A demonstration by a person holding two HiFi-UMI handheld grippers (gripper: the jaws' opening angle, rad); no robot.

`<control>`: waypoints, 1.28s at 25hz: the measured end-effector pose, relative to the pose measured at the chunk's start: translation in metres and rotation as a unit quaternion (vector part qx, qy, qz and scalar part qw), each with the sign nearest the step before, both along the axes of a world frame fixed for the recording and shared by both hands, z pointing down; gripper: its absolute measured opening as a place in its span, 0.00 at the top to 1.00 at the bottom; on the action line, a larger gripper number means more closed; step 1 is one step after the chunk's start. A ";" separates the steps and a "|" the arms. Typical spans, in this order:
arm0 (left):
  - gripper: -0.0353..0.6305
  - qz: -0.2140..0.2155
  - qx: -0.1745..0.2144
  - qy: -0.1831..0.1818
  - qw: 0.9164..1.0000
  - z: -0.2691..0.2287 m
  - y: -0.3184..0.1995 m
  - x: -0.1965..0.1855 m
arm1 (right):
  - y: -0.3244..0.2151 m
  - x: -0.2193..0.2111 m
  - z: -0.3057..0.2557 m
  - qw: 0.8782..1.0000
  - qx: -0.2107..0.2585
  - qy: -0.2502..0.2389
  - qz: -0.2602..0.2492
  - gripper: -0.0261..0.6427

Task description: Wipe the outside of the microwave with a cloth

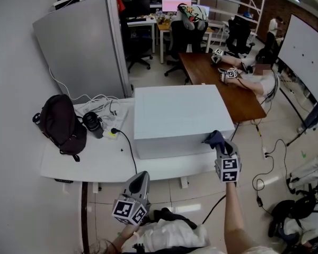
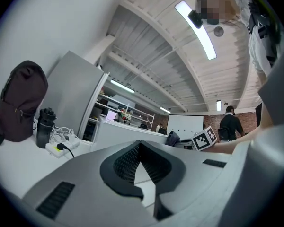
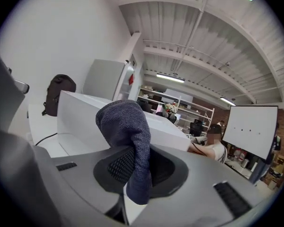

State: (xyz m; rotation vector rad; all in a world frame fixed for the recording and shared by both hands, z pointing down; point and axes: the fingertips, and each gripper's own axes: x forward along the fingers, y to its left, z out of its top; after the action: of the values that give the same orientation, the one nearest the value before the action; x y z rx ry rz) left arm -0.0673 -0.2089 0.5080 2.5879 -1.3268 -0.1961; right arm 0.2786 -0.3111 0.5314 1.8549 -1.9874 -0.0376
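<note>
The microwave (image 1: 180,115) is a plain white box on the white table (image 1: 95,163). A dark blue cloth (image 1: 214,138) is bunched up in my right gripper (image 1: 220,144), which is shut on it just off the box's front right corner. In the right gripper view the cloth (image 3: 128,126) folds over the jaws, with the microwave (image 3: 80,115) right behind. My left gripper (image 1: 140,180) hangs lower, in front of the table edge, shut with nothing in it. Its jaws (image 2: 141,160) point over the table toward the microwave (image 2: 118,131).
A dark backpack (image 1: 61,123), a black bottle (image 1: 93,124) and a power strip with cables (image 1: 108,115) lie on the table's left part. A grey cabinet (image 1: 85,46) stands behind. A person (image 1: 262,78) sits at a brown table (image 1: 228,83) to the right. Cables trail on the floor (image 1: 265,179).
</note>
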 end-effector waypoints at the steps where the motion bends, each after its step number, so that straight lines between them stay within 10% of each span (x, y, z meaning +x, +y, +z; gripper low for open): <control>1: 0.97 0.000 0.000 0.000 1.000 0.000 0.000 0.002 | 0.001 0.017 0.005 1.000 -0.002 -0.002 0.010 0.84; 8: 0.97 -0.009 -0.001 -0.001 1.000 0.002 -0.003 0.010 | 0.018 0.022 -0.009 0.999 0.007 -0.035 -0.002 0.84; 16: 0.97 -0.038 -0.006 -0.002 0.999 0.005 -0.001 0.004 | 0.045 -0.243 0.025 0.958 -0.028 -0.093 -0.270 0.84; 21: 0.97 -0.053 -0.006 -0.004 0.999 0.006 0.005 -0.002 | 0.023 -0.335 0.051 0.936 -0.042 -0.063 -0.343 0.84; 32: 0.97 -0.051 -0.005 -0.004 0.999 0.005 0.003 0.006 | -0.011 -0.237 0.055 0.969 -0.044 -0.057 -0.238 0.84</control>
State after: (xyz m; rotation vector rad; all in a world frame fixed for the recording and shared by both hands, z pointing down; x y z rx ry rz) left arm -0.0617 -0.2060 0.5129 2.5177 -1.4601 -0.1970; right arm 0.0413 -0.3222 0.5866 1.3147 -2.4289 0.0178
